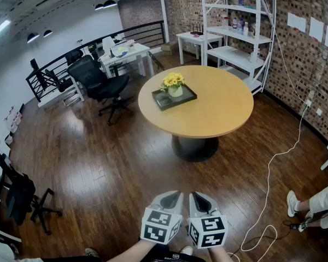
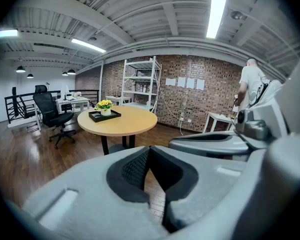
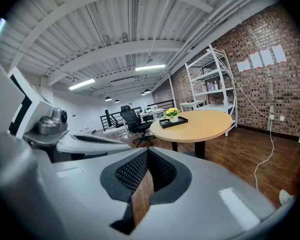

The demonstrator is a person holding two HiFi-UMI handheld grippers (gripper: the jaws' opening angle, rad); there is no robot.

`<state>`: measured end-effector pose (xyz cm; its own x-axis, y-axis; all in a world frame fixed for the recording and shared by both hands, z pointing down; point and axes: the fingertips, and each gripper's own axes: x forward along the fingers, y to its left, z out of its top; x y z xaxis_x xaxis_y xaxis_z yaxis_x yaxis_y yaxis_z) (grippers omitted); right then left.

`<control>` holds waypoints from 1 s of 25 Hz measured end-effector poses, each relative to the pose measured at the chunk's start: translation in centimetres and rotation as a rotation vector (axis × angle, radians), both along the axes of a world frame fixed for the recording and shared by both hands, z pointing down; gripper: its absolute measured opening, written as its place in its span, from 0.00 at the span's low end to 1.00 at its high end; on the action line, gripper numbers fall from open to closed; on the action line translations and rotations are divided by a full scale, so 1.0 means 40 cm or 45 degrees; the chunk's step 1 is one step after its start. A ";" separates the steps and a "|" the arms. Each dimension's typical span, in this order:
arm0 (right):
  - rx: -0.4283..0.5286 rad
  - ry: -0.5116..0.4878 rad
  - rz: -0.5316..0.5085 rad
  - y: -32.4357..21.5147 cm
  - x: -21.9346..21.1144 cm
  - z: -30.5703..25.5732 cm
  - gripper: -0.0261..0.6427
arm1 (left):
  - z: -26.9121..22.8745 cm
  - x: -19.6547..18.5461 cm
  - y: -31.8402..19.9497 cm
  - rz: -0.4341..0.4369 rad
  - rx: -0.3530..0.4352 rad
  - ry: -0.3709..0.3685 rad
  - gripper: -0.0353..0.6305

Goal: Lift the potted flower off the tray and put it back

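A potted flower (image 1: 174, 83) with yellow blooms in a white pot stands on a black tray (image 1: 159, 101) on the far left part of a round wooden table (image 1: 218, 108). Both grippers hang low over the wooden floor, well short of the table, side by side. My left gripper (image 1: 177, 195) and right gripper (image 1: 193, 196) are both shut with nothing between their jaws. In the left gripper view the flower (image 2: 105, 105) and tray (image 2: 97, 117) lie far ahead, beyond the shut gripper (image 2: 149, 150). From the right gripper (image 3: 148, 152), its own view shows the flower (image 3: 172, 112) equally distant.
A black office chair (image 1: 101, 81) stands left of the table, with white desks and a black railing behind. White shelving (image 1: 238, 34) lines the brick wall. A white cable (image 1: 269, 182) trails over the floor at right, near a person's legs (image 1: 317, 203). Another chair (image 1: 22, 198) sits at far left.
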<state>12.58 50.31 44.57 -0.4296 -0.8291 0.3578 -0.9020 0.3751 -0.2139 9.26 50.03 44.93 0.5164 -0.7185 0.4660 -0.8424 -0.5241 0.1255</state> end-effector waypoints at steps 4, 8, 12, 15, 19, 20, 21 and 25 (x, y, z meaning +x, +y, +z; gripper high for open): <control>0.012 -0.001 -0.010 -0.046 0.008 0.003 0.04 | -0.001 0.014 -0.047 0.006 0.008 0.010 0.06; 0.015 0.016 -0.022 -0.126 0.001 0.010 0.04 | 0.007 0.010 -0.133 -0.008 0.010 0.034 0.06; 0.009 0.042 -0.021 -0.237 -0.029 0.019 0.04 | 0.019 -0.018 -0.252 -0.010 -0.003 0.065 0.06; -0.001 0.052 -0.010 -0.334 -0.057 0.019 0.04 | 0.021 -0.048 -0.349 -0.003 -0.018 0.079 0.06; -0.016 0.060 0.006 -0.457 -0.110 0.007 0.04 | 0.018 -0.097 -0.470 0.019 -0.046 0.092 0.06; -0.019 0.061 0.011 -0.488 -0.123 0.004 0.04 | 0.018 -0.108 -0.500 0.026 -0.053 0.097 0.06; -0.022 0.063 0.016 -0.518 -0.136 0.003 0.04 | 0.018 -0.120 -0.529 0.034 -0.057 0.100 0.06; -0.033 0.078 0.035 -0.625 -0.189 0.008 0.04 | 0.023 -0.168 -0.633 0.059 -0.065 0.114 0.06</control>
